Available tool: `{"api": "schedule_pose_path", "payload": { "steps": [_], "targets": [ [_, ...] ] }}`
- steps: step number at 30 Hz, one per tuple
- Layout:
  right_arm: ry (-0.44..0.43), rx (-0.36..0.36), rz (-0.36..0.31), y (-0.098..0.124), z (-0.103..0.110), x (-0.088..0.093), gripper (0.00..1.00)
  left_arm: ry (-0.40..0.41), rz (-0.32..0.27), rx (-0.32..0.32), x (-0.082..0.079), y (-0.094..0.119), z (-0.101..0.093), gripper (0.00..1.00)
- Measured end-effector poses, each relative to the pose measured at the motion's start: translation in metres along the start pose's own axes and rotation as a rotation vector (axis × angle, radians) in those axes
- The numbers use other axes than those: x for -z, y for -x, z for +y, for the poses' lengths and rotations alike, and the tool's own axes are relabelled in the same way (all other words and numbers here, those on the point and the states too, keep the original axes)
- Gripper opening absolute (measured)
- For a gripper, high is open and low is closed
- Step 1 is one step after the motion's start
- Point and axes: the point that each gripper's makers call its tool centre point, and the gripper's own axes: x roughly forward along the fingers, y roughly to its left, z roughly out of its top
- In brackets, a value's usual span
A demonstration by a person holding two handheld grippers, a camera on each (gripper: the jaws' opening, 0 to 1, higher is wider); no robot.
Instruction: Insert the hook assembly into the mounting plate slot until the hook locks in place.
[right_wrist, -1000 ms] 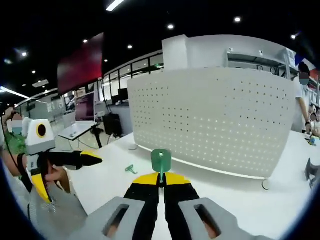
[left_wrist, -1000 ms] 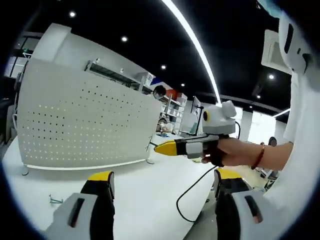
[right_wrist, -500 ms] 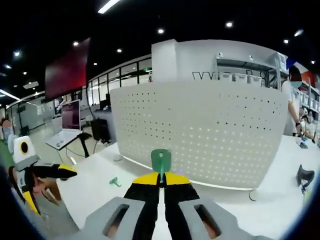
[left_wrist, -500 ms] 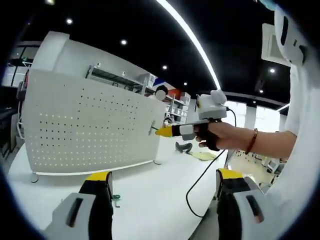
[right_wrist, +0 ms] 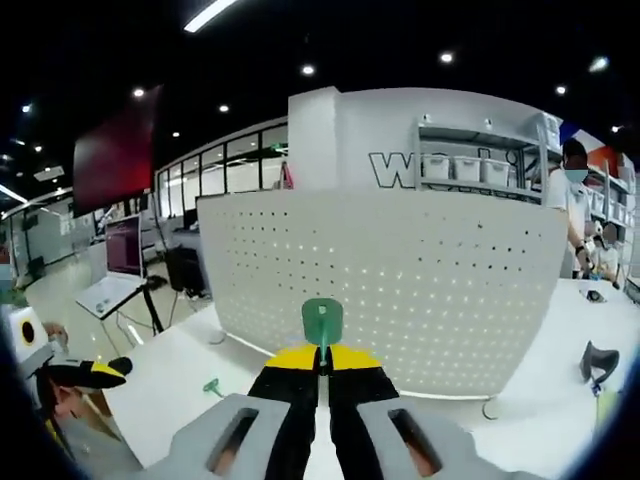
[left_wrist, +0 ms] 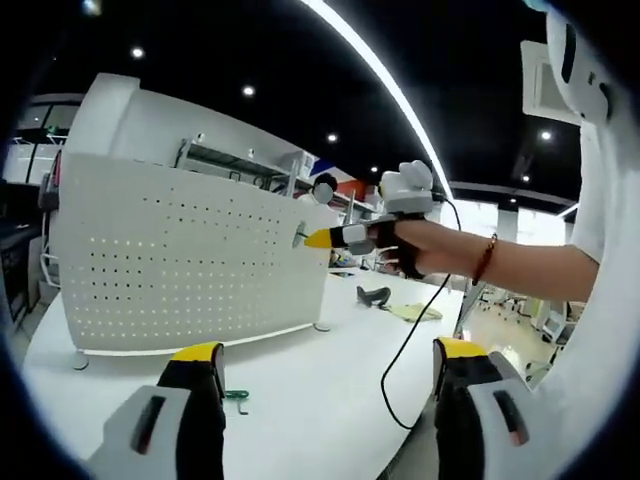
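Your right gripper [right_wrist: 322,362], jaws pinching the green hook [right_wrist: 322,320], faces the white pegboard [right_wrist: 400,290]. Keep the hook upright and square to a hole row as you close in. Your left gripper [left_wrist: 325,375] hangs spread; a spare green hook [left_wrist: 236,396] lies on the surface [left_wrist: 300,390] before the pegboard.

White table [left_wrist: 300,385]: perforated panel [left_wrist: 190,260] stands on small feet, mid-left of left gripper view. Green hook [left_wrist: 236,396] lies near the bottom, black cable [left_wrist: 395,370] trails at lower right.
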Motion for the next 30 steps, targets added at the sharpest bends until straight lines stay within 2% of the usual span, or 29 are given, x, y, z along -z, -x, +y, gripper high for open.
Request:
{"api": "schedule_pose_path", "payload": {
  "steps": [6, 9, 13, 15, 17, 20, 30],
  "targets": [
    [-0.004, 0.039, -0.002, -0.010, -0.005, -0.012, 0.01, -0.008, -0.011, -0.009, -0.003, 0.004, 0.004, 0.90],
    [-0.035, 0.051, -0.013, -0.014, -0.006, -0.017, 0.01, -0.021, -0.020, -0.014, -0.005, 0.005, 0.005, 0.91],
    [-0.044, 0.060, -0.004, -0.021, -0.007, -0.018, 0.01, -0.019, -0.023, -0.015, -0.005, 0.005, 0.006, 0.90],
    [-0.073, 0.074, -0.012, -0.024, -0.011, -0.021, 0.01, -0.017, -0.030, -0.014, -0.006, 0.005, 0.007, 0.90],
    [-0.055, 0.089, -0.003, -0.028, -0.014, -0.023, 0.01, -0.013, -0.034, -0.016, -0.007, 0.004, 0.009, 0.90],
    [-0.077, 0.098, -0.012, -0.034, -0.022, -0.030, 0.01, -0.009, -0.048, -0.019, -0.009, 0.004, 0.011, 0.90],
    [-0.069, 0.142, -0.015, -0.054, -0.035, -0.044, 0.01, -0.020, -0.016, -0.013, -0.003, 0.002, 0.024, 0.91]
  ]
}}
